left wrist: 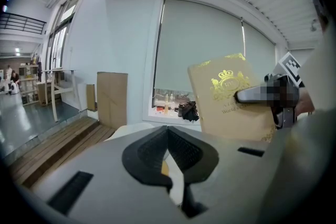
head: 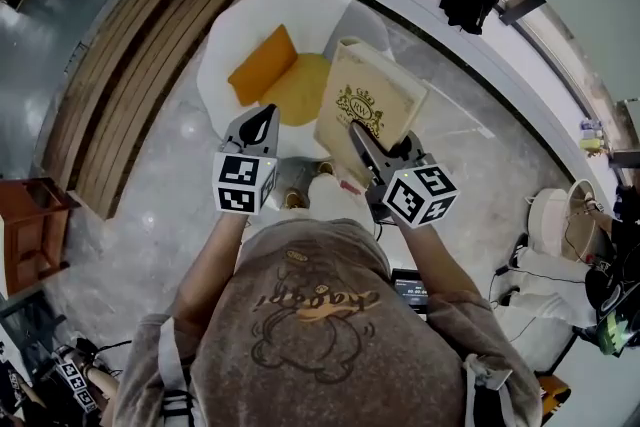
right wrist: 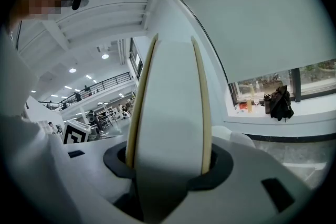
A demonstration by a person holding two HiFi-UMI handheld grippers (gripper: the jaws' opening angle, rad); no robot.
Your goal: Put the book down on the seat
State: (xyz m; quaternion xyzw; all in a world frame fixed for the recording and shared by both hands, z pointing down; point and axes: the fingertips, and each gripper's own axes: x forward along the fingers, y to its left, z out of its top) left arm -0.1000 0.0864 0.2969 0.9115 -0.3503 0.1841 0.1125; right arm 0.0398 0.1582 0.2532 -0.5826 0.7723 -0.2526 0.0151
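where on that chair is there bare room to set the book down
The yellow seat pad is bare between the orange pillow and the held book. The pillow crowds the left side of the chair. The white surface behind both is bare too, though it may be backrest.

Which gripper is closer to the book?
Right. The right gripper is clamped on the book, touching it. The left gripper is shut and empty, off to the book's left, not touching.
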